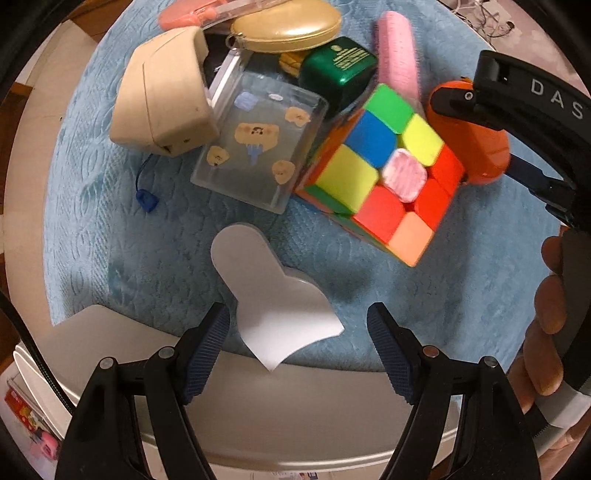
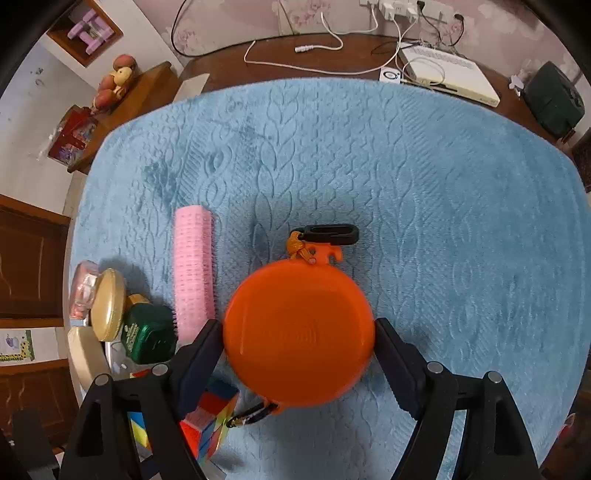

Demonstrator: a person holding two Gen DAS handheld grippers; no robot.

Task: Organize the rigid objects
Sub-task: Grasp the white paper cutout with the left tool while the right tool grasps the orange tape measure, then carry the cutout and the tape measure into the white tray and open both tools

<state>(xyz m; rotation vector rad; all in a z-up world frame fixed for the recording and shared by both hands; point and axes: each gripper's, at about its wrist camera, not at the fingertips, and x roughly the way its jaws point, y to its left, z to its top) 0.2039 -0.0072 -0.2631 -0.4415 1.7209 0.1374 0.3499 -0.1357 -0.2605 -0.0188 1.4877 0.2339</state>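
Right gripper [image 2: 299, 354] jaws straddle the orange disc [image 2: 297, 326] mid-mat [image 2: 406, 166], pads at its rim, contact unclear. Hard, smooth, light: pinch across the widest part. Left gripper [image 1: 299, 332] open, empty.

Mat [image 2: 369, 166]: light blue, embossed leaf/braid pattern. Round case [image 2: 299, 328]: solid orange, black clip [image 2: 332, 233]. Hair roller [image 2: 194, 273]: pink. Puzzle cube [image 1: 384, 173]: green, blue, yellow, red, orange tiles, pink centre. Tin [image 1: 341, 72]: dark green. Oval case [image 1: 286, 27]: gold. Clear box [image 1: 258, 147]: tan cartoon prints.
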